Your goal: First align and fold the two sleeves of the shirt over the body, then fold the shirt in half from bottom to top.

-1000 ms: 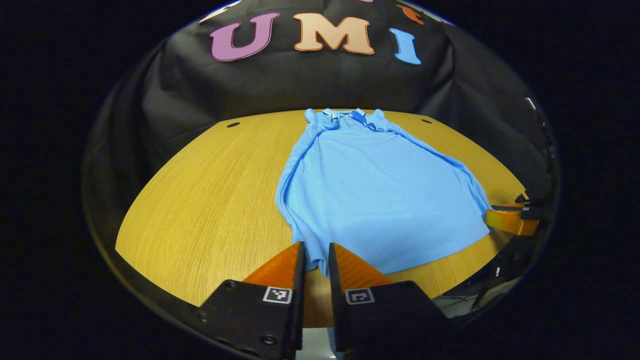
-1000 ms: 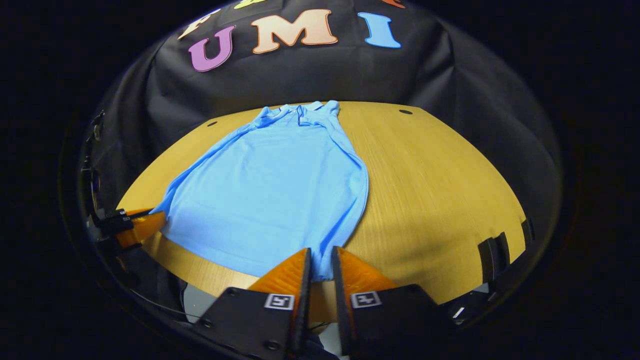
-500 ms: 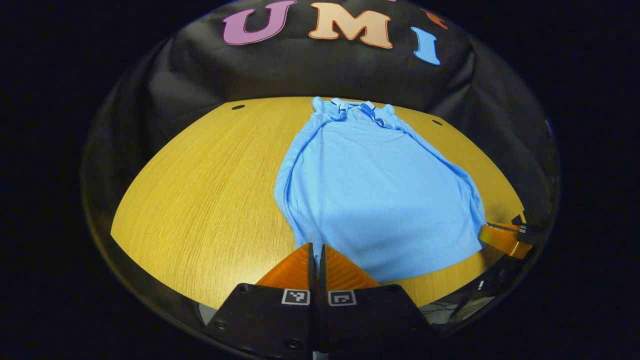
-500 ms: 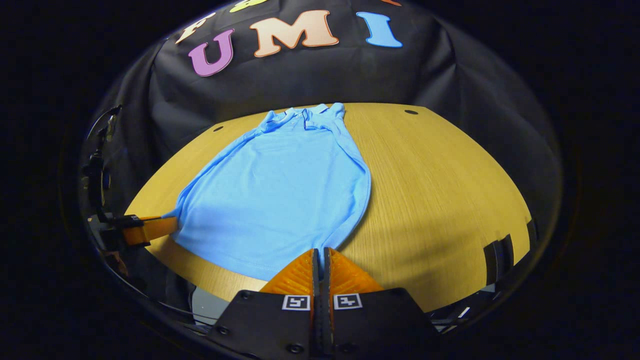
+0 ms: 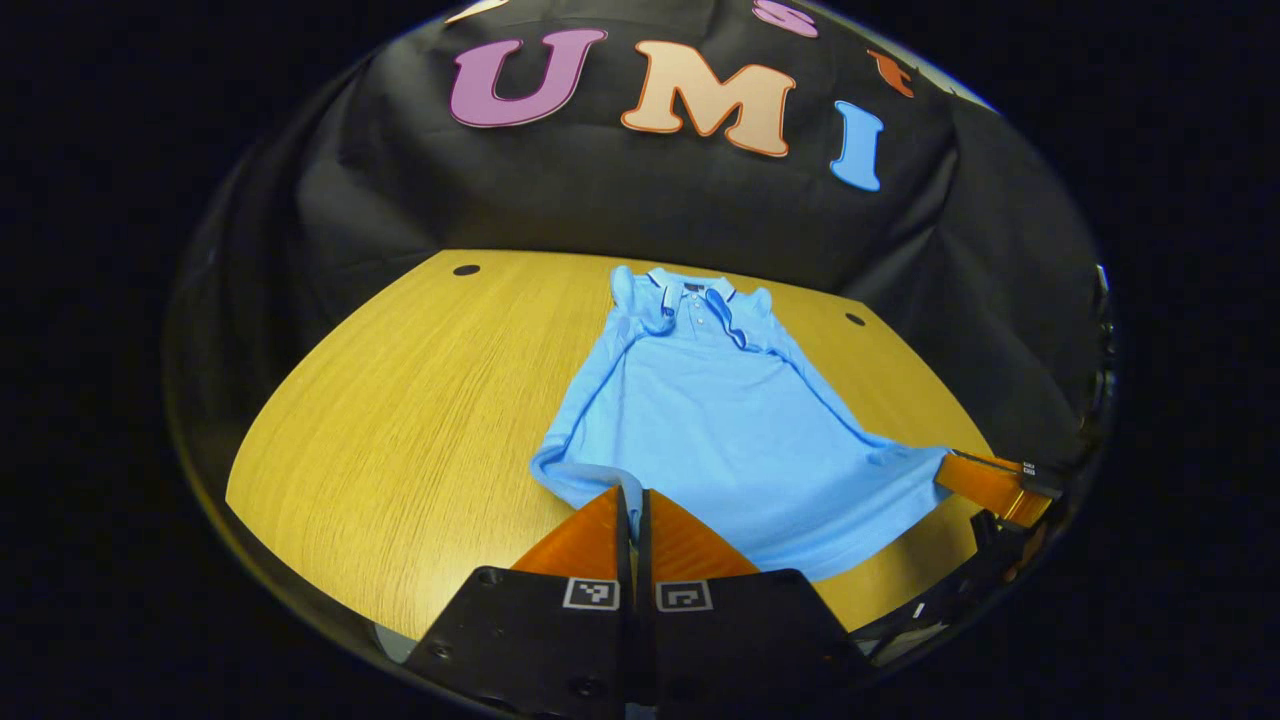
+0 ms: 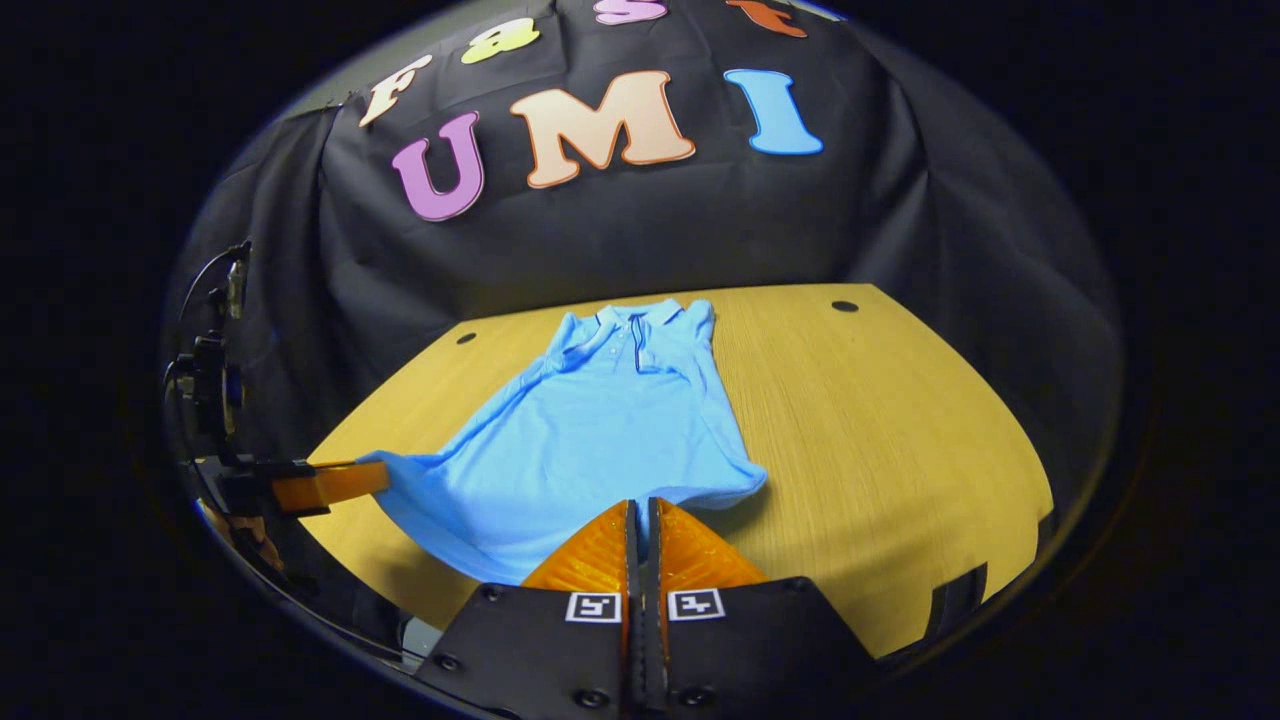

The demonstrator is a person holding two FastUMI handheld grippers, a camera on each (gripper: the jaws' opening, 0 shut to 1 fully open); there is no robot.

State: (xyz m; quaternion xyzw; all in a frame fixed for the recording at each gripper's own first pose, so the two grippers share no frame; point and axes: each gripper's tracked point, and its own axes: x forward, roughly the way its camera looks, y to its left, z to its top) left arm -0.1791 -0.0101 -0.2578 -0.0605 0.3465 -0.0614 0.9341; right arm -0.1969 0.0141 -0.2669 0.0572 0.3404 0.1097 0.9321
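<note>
Both grippers are pinching the near hem of the shirt, one at each bottom corner: the left gripper (image 5: 632,492) is closing its two fingers on the hem's left corner, and the right gripper (image 6: 641,503) is clamping the right corner, each pair of jaws pressed together with only a sliver of cloth between them. Underneath everything, the broad yellow-brown wood-grain worktop (image 5: 400,400) with a rounded near edge is carrying the load, and a small dark round hole (image 5: 466,270) is sitting near its far left corner. Spread along the middle of that worktop, the light blue short-sleeved polo shirt (image 5: 720,420) is lying with its collar (image 5: 690,295) at the far side, close to the black cloth wall. Its sleeves are lying folded in over the body, and its near hem is rising off the worktop where the grippers are holding it, with the cloth puckering at both corners.
</note>
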